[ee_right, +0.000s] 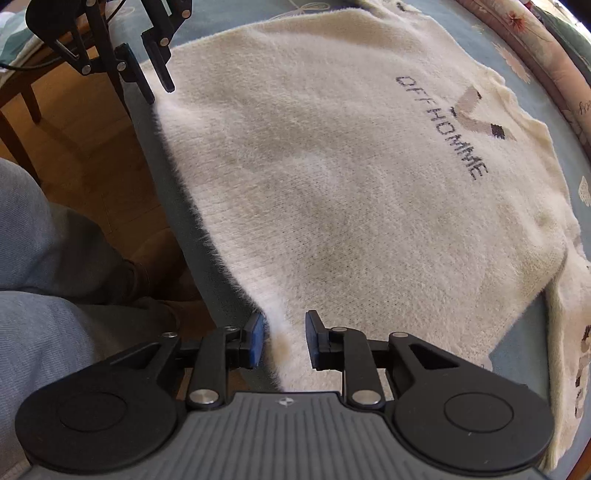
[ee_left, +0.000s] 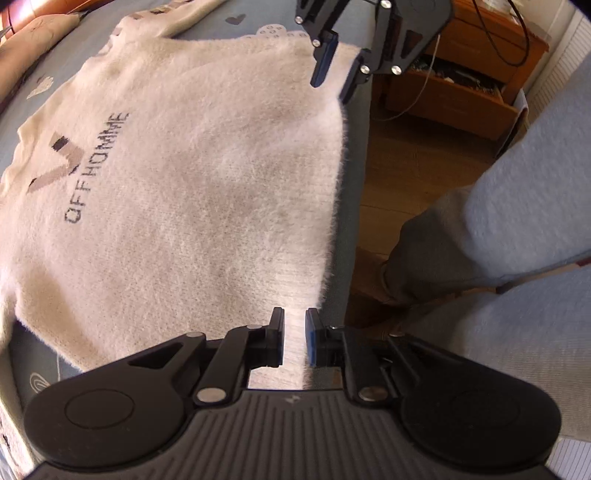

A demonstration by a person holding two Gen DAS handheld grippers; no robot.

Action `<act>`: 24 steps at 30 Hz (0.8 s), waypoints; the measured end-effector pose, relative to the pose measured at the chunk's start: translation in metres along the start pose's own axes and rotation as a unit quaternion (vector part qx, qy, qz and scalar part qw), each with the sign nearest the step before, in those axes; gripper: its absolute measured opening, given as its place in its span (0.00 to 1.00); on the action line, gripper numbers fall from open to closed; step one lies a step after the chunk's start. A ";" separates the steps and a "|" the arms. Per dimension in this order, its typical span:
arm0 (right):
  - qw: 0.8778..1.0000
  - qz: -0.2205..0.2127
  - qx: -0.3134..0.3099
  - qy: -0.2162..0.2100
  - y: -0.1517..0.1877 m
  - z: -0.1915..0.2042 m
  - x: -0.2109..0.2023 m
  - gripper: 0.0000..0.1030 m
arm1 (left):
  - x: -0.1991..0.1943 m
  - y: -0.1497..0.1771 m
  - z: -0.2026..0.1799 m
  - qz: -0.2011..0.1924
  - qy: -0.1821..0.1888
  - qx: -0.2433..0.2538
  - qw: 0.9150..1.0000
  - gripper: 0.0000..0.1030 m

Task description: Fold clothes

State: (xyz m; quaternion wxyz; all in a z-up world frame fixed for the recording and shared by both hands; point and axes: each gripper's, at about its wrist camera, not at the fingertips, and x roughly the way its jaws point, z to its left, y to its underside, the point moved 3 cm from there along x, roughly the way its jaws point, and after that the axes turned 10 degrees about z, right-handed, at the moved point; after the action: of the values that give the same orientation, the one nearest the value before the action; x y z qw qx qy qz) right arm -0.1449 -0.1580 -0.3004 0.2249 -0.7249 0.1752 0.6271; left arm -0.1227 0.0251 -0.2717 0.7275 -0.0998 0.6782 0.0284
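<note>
A blue-grey bed cover with pale heart and flower prints fills most of both views, and on it lies the cream fuzzy knitted sweater, spread flat with its lettered chest ("OFF HOMME" under a brown and black V mark) facing up. The sweater's hem runs along the edge of the bed nearest the person, whose grey trouser leg stands beside the bed over a brown wooden floor. A wooden bedside cabinet with an open drawer sits past the far end of the hem.

The left gripper points steeply down over one corner of the hem; its jaws stand a narrow gap apart, with sweater fabric showing in the gap but not pinched by the blue pads. The right gripper hangs over the other hem corner, right at the bed's edge, its jaws a little wider, also over the fabric and gripping nothing. Each gripper shows in the other's view, raised just above the knit.
</note>
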 end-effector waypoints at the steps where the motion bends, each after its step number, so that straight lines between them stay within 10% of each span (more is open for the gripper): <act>1: 1.000 -0.016 0.012 -0.004 -0.001 -0.006 -0.008 0.32 | -0.007 -0.003 0.011 -0.010 -0.004 -0.014 1.000 0.16; 4: 0.997 -0.062 0.047 -0.012 -0.006 -0.023 -0.027 0.45 | -0.009 -0.018 0.044 -0.035 -0.049 -0.068 0.996 0.34; 11: 0.988 -0.113 0.099 0.019 -0.062 -0.045 0.024 0.59 | 0.041 -0.058 0.075 -0.089 -0.108 -0.069 0.988 0.34; 17: 0.992 -0.061 0.114 0.003 -0.014 -0.020 0.049 0.86 | 0.050 -0.004 0.049 -0.047 -0.095 -0.092 0.990 0.42; 24: 0.986 0.059 0.154 -0.020 0.056 -0.021 0.039 0.91 | 0.041 0.041 0.048 0.040 -0.056 -0.160 0.985 0.60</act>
State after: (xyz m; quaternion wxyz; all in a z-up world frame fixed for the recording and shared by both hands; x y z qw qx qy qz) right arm -0.1517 -0.2151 -0.3427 0.3005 -0.6573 0.3077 0.6188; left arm -0.0800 0.0705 -0.3139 0.7373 -0.1856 0.6266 0.1712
